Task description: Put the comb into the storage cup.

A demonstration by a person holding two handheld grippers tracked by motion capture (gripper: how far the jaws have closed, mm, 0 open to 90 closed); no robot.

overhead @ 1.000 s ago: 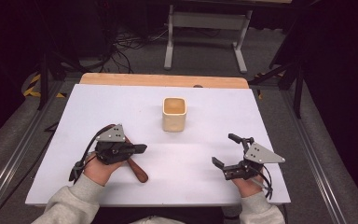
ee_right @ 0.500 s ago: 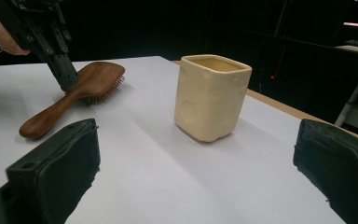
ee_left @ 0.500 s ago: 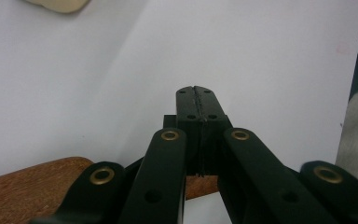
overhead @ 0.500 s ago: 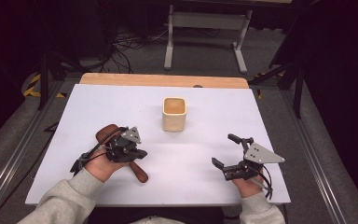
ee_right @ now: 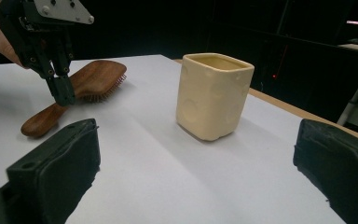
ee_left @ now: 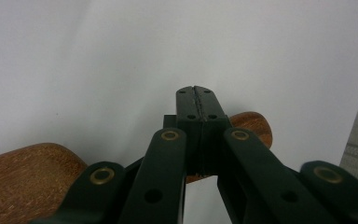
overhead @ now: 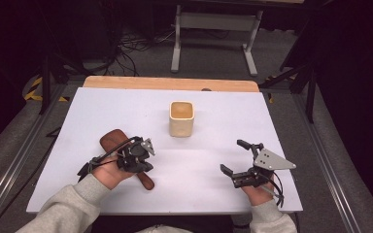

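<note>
Grippers at work over a white table (overhead: 213,194): the left gripper (overhead: 137,156), held in a grey-sleeved hand (overhead: 108,171), points steeply down over a wooden hairbrush (overhead: 115,141), its jaws pressed flat together with nothing between them. In the left gripper view the closed tips (ee_left: 196,100) hang above the brush's narrow handle (ee_left: 254,126), while the broad wooden head (ee_left: 25,179) lies at lower left. Seen from the right gripper view, the brush (ee_right: 95,77) lies bristles down on the table, the left gripper (ee_right: 61,95) at its neck; whether the tips touch the wood cannot be told. A cream square ceramic cup (overhead: 181,118) stands upright near the table's middle, well apart from the brush. Right gripper (overhead: 238,158) rests near the table's front right, jaws spread wide and empty, facing the cup (ee_right: 213,95).
</note>
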